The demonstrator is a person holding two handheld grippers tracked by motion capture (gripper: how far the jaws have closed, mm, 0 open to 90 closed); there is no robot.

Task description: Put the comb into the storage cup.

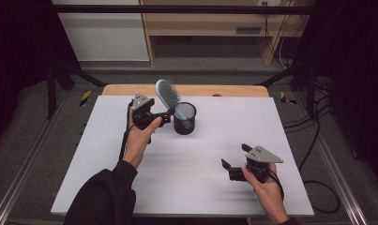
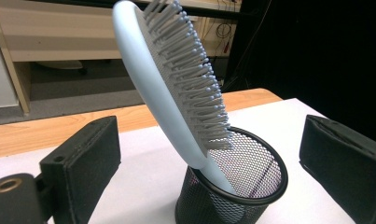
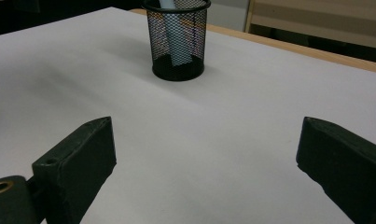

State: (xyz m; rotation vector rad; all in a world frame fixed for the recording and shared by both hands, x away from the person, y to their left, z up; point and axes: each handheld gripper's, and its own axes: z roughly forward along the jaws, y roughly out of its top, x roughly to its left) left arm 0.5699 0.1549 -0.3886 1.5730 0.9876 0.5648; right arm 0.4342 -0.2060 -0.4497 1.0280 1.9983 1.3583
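My left gripper (image 2: 209,154) stands released just before the pale blue plastic hairbrush (image 2: 169,88), which leans handle-down in the black wire-mesh cup (image 2: 251,186); my right gripper (image 3: 206,163) gapes empty.

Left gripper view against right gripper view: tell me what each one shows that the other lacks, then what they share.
Left gripper view alone: the pale blue hairbrush's bristled head, leaning out of the cup, between the open left gripper.
Right gripper view alone: the cup's base resting on the table, with bare white tabletop between it and the open right gripper.
Both: the black mesh pen cup holding the brush handle, and the table's wooden far edge.
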